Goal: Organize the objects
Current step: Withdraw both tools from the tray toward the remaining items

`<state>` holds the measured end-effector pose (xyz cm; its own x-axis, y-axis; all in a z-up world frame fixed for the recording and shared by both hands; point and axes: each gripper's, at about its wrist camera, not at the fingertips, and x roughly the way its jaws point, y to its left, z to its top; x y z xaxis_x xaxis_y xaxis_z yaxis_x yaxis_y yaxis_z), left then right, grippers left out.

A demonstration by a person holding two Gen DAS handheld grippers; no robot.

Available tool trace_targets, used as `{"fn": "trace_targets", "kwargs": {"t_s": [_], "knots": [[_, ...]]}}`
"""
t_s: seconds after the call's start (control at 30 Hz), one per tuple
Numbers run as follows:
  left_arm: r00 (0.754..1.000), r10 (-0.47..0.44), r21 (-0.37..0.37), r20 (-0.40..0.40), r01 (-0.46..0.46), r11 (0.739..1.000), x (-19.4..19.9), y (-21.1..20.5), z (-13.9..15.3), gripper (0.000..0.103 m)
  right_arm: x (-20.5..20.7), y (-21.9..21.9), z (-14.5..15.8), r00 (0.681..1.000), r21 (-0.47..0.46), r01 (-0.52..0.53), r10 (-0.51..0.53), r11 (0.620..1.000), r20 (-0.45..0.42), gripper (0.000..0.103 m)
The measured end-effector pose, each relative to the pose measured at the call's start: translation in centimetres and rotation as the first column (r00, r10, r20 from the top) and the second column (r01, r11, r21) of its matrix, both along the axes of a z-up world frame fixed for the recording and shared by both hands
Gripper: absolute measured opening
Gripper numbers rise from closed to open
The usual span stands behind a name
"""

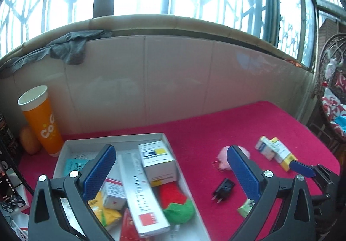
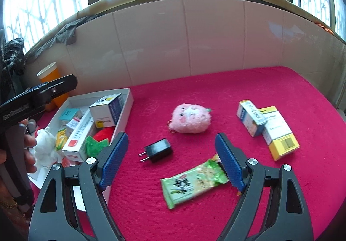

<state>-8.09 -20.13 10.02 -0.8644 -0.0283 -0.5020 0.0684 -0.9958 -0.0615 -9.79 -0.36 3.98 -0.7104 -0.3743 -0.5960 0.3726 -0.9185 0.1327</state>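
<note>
A white tray (image 1: 64,146) on the red cloth holds several boxes, a long white box (image 1: 142,193) and a red and green plush (image 1: 176,202). My left gripper (image 1: 170,165) hangs open and empty over the tray's right edge. My right gripper (image 2: 170,150) is open and empty above a black plug (image 2: 159,150) and a green snack packet (image 2: 192,184). A pink plush (image 2: 190,119) lies beyond them. A blue and white box (image 2: 250,118) and a yellow box (image 2: 279,133) lie at the right. The tray (image 2: 127,109) sits to the left.
An orange paper cup (image 1: 42,120) stands behind the tray by the tiled wall (image 1: 173,81). A grey cloth (image 1: 67,48) hangs on the sill. A wicker chair (image 1: 333,98) stands past the table's right edge. A hand with white tissue (image 2: 46,148) is at the tray's left.
</note>
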Motion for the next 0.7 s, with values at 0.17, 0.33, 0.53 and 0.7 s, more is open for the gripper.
{"fn": "trace_targets", "kwargs": {"t_s": [0.17, 0.33, 0.53, 0.7], "knots": [[0.998, -0.055, -0.003, -0.032, 0.055, 0.998, 1.0, 2.7, 0.8, 0.103, -0.7, 3.1, 0.5, 0.998, -0.033, 0.062, -0.062, 0.998, -0.006, 0.083], [0.994, -0.106, 0.01, -0.016, 0.106, 0.994, 1.5, 5.2, 0.4, 0.103, -1.0, 5.7, 0.4, 0.994, -0.059, 0.105, -0.105, 0.993, 0.001, 0.083], [0.992, -0.125, 0.072, 0.032, 0.123, 0.99, 1.5, 6.0, -0.7, 0.103, -1.4, 8.2, 0.0, 0.991, -0.103, 0.134, -0.132, 0.986, 0.022, 0.083], [0.998, -0.048, 0.136, 0.044, 0.042, 0.99, 1.2, 4.5, -1.3, 0.103, -1.6, 10.6, -0.1, 0.986, -0.137, 0.169, -0.167, 0.976, 0.029, 0.083]]}}
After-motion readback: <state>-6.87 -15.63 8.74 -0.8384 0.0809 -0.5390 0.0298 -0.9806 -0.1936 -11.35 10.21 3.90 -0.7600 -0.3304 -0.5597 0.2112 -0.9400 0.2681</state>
